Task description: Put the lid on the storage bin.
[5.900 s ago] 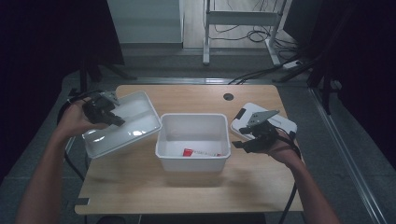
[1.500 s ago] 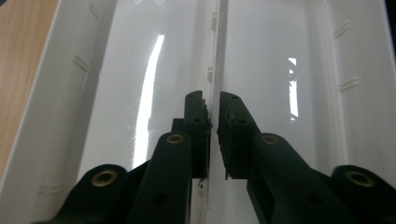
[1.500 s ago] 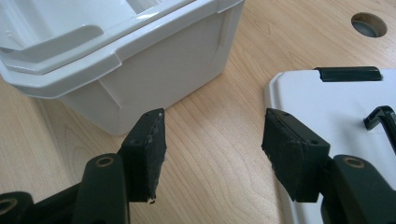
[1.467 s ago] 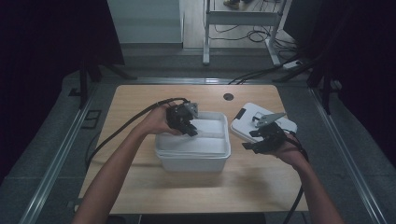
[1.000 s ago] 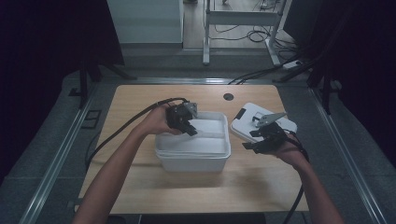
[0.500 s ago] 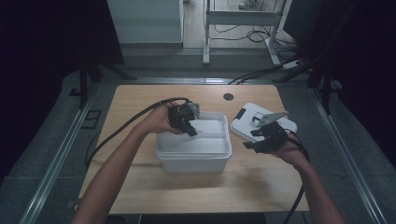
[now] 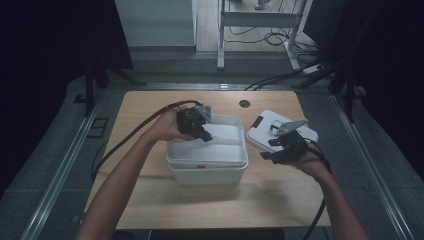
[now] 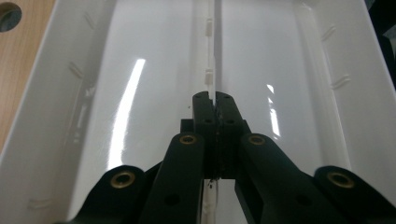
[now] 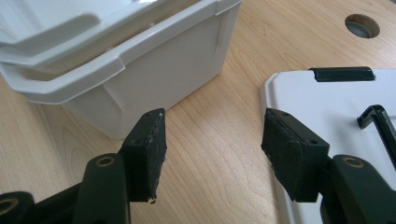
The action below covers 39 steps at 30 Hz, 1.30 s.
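Jaws of the left gripper [image 8: 214, 100] pinch the lid's [image 7: 227, 137] centre rib, the lid now lowered onto the bin [image 7: 207, 172]; right gripper [image 9: 212, 154] jaws gape, empty.

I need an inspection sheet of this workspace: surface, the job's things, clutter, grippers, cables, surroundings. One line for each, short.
Surface: wooden table with a round hole.
Job's things: white lid sits on the white bin.
Clutter: flat white case with a black latch, right of the bin.
Grippers: left gripper shut on the lid's centre rib; right gripper open over bare table between bin and case.
Cables: black cable trails off the table's left edge.
Surroundings: grey floor, dark curtains, loose cables behind.
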### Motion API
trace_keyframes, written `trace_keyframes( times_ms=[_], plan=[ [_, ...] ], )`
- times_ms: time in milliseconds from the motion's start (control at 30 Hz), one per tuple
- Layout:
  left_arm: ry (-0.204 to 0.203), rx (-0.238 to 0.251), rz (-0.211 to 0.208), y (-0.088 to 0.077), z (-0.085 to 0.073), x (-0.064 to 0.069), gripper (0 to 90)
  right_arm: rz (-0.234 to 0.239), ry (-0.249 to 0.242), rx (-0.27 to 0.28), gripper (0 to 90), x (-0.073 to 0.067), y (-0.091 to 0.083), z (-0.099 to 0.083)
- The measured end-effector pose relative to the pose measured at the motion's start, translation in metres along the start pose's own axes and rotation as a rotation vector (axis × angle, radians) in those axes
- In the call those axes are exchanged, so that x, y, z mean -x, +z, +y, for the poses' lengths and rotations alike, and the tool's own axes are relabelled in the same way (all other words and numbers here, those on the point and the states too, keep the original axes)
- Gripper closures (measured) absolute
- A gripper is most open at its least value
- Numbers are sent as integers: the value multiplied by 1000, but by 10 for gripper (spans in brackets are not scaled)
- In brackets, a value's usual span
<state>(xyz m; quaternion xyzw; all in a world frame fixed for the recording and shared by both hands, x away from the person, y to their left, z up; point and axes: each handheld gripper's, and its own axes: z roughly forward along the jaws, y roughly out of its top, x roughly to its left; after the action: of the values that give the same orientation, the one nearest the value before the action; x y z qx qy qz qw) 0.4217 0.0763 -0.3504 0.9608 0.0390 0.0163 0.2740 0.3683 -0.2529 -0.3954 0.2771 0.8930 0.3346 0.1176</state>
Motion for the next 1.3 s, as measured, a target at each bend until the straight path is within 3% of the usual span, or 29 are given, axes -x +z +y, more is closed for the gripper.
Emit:
trace_keyframes(
  times_ms=[400,533,700,800,900,1133,1300],
  plan=[
    [-9,-10,-5,14,2,1,891,1,11,-10,394,2,1,-3],
    [-1,-27,-35,18,3,1,739,-3,16,-7,394,3,0,-4],
    [5,-23,1,9,1,2,607,-9,11,-14,394,4,-1,-4],
    [-8,-15,39,-6,-2,4,528,-51,-8,-46,394,8,-1,-2],
    [-38,13,85,-22,-14,7,476,-97,-26,-92,391,20,2,0],
    [-151,84,184,-71,-75,17,440,-227,-39,-213,410,70,11,5],
    [-252,95,226,-84,-117,24,439,-232,-43,-295,456,93,20,12]
  ],
)
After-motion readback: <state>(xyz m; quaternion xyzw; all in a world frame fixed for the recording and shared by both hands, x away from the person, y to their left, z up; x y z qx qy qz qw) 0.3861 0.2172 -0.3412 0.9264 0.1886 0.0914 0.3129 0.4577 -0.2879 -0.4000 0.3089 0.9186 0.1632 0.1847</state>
